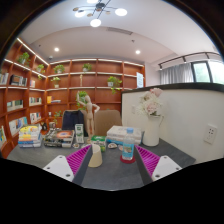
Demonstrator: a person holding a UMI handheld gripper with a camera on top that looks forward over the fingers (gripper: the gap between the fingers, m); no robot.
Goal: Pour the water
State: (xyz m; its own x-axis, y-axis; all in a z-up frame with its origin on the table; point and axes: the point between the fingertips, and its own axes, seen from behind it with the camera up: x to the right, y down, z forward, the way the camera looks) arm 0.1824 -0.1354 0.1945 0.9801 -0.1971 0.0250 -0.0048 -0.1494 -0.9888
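The gripper (108,163) has its two fingers spread apart, holding nothing, the magenta pads (79,158) facing inward. Between them and just ahead stands a small tan bottle-like vessel (96,155); a small cup with a red band (127,152) stands right of it, contents not discernible. Both rest on a dark grey tabletop (110,172). Farther off lie stacked books (30,135), a pale box (124,133) and a white vase of flowers (152,118). Wooden wall shelves (60,85) with plants line the far room.
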